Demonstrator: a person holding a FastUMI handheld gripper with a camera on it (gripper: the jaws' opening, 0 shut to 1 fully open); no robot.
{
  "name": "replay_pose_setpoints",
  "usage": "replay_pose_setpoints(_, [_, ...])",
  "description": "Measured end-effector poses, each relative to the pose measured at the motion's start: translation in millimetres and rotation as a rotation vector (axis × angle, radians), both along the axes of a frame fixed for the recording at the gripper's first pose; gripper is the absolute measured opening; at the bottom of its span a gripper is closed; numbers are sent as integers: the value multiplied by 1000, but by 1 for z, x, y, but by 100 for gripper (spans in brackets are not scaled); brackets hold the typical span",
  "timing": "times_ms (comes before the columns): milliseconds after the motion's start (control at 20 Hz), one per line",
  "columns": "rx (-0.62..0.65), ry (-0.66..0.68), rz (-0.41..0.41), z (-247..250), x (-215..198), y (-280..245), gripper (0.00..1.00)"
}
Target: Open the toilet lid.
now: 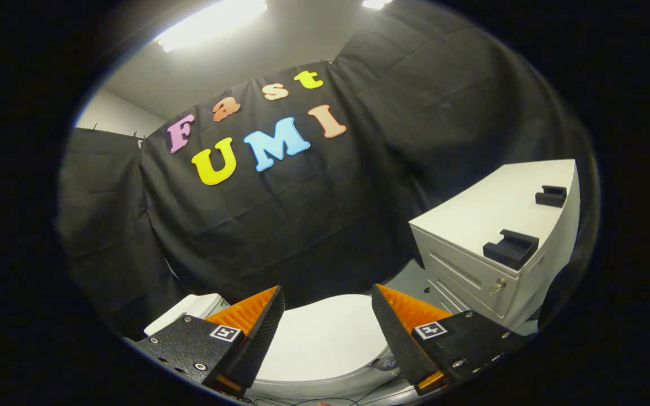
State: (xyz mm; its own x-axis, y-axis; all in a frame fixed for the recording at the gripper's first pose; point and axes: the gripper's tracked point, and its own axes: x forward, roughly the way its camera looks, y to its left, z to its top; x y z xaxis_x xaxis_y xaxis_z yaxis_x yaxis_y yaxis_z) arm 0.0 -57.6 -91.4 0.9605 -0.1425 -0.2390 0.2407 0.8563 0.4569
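Gripper view: my gripper [328, 316] hangs with fingers spread wide, holding nothing, and the closed toilet lid [325, 338] lies between and just beyond them. The lid looks smooth; I could slip off its near edge, or swing right into the cabinet [488, 225].

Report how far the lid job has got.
Done: nothing yet; the toilet lid lies flat and closed on the bowl. In hand: the gripper is open, its fingers spread apart above the lid, touching nothing, with the lid showing between them. Left: bring the fingers down to the lid's edge, catch it and swing it up toward the tank.
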Motion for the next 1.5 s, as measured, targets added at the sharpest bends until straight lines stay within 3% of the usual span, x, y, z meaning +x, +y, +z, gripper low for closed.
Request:
replay_pose_setpoints(200, [66,134,7,-52,5,6,96])
replay_pose_setpoints(600, [238,268,-43,-120,-6,6,94])
replay_pose_setpoints(1350, [494,406,-231,-191,-15,-14,90])
replay_pose_setpoints(1500, [535,431,-230,-206,-9,-6,90])
